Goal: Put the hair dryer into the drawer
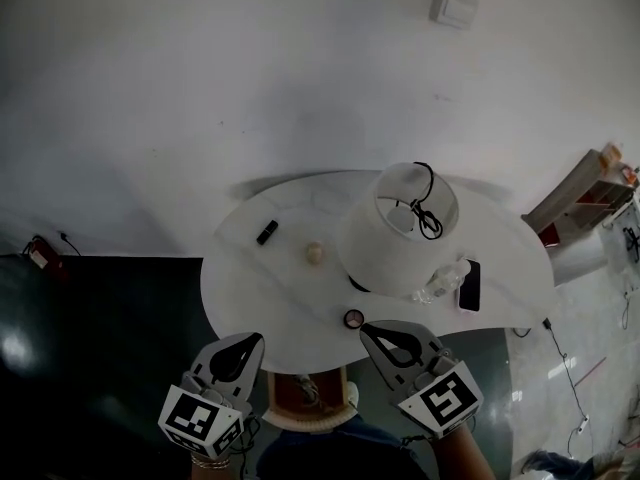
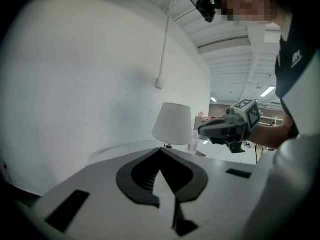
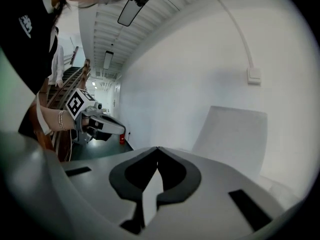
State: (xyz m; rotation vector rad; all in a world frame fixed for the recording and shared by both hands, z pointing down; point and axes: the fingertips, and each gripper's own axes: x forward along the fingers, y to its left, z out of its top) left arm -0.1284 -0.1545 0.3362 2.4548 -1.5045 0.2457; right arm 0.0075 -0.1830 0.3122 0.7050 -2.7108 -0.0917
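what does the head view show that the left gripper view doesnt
Only the head view: a black phone near the table's right edge and a small black object left of the lamp. Only the left gripper view: the ceiling lights and the person's dark shirt. Both: the white lamp shade, the wall switch box and the right gripper, its tongs shut.
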